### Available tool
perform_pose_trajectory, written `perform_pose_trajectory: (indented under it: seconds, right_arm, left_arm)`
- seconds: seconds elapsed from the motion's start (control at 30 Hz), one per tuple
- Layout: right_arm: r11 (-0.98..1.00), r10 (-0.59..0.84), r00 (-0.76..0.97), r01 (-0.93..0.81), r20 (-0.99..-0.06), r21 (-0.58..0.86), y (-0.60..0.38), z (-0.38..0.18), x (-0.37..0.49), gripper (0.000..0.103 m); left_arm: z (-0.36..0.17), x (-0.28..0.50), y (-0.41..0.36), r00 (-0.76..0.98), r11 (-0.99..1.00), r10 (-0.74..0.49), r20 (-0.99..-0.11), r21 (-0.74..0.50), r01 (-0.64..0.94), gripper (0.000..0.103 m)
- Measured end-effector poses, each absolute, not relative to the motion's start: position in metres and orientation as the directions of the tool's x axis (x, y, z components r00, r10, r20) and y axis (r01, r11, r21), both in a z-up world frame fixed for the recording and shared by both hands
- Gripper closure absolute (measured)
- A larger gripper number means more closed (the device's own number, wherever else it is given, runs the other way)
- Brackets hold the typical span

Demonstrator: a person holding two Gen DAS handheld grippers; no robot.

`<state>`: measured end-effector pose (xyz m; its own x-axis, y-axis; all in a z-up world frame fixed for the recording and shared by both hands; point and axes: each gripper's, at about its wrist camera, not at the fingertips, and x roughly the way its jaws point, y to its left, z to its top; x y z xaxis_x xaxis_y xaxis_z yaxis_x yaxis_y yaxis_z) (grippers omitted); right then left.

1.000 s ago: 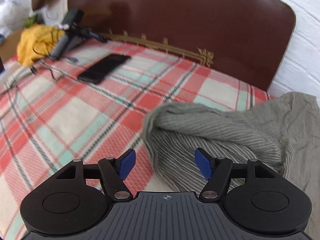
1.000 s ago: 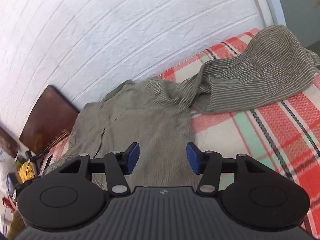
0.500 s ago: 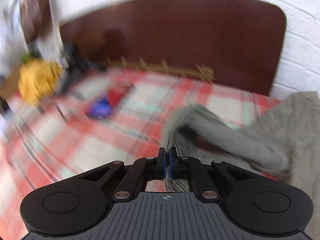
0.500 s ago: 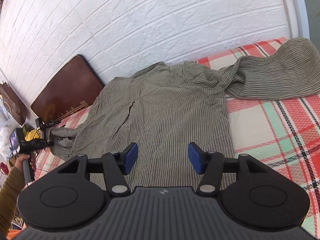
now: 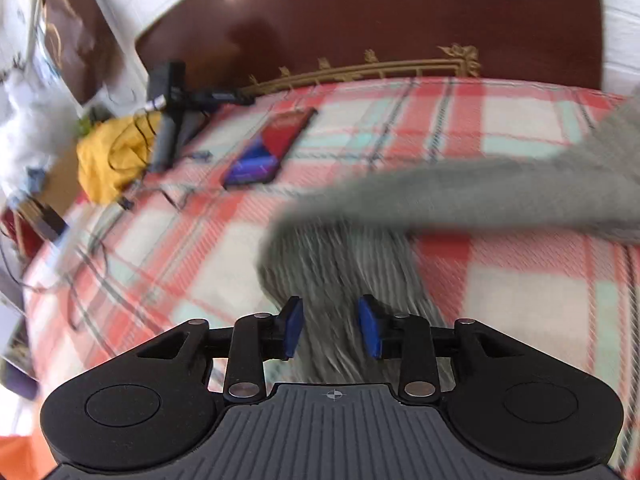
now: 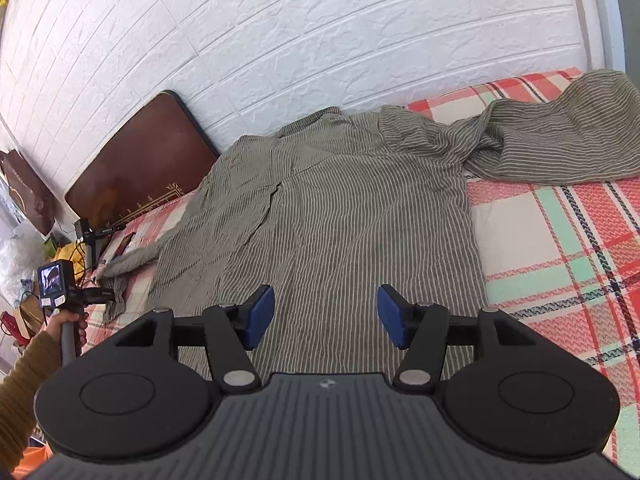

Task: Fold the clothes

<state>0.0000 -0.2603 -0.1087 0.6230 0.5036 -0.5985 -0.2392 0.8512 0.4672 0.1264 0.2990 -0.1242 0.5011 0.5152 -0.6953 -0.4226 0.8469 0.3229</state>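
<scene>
A grey striped shirt (image 6: 340,208) lies spread on the plaid bedspread (image 6: 560,248), one sleeve (image 6: 560,144) bunched at the far right. Its other sleeve (image 5: 460,196) stretches across the left wrist view, its cuff end hanging blurred between the jaws. My left gripper (image 5: 330,326) is open with the sleeve's cuff end between the blue pads (image 5: 294,326); it also shows in the right wrist view (image 6: 106,292) at the sleeve's end. My right gripper (image 6: 326,314) is open and empty above the shirt's lower hem.
A phone (image 5: 272,148), a tripod with cables (image 5: 176,100) and a yellow cloth (image 5: 112,156) lie at the bed's head end. A dark wooden headboard (image 5: 380,12) and a white brick wall (image 6: 320,40) border the bed.
My left gripper shut on the sleeve's cuff, pulled it out, and now stands open again. My right gripper drew back from the shirt, staying open.
</scene>
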Motion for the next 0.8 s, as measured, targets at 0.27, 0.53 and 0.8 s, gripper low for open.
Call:
perform_pose_trajectory:
  seconds: [0.27, 0.53, 0.8]
  right_arm:
    - [0.843, 0.521, 0.611, -0.262, -0.596, 0.469, -0.247, -0.107, -0.003, 0.04]
    - [0.836, 0.535, 0.596, -0.273, -0.599, 0.475, -0.239, -0.11, -0.004, 0.04]
    - [0.846, 0.511, 0.607, -0.23, -0.608, 0.482, -0.254, -0.115, -0.002, 0.039]
  left_arm:
    - [-0.088, 0.101, 0.288, 0.645, 0.91, 0.368, -0.669, 0.117, -0.398, 0.028]
    - [-0.084, 0.139, 0.268, 0.711, 0.902, -0.059, -0.701, -0.342, -0.263, 0.022]
    - [-0.116, 0.192, 0.258, 0.658, 0.851, -0.042, -0.752, -0.372, -0.37, 0.031]
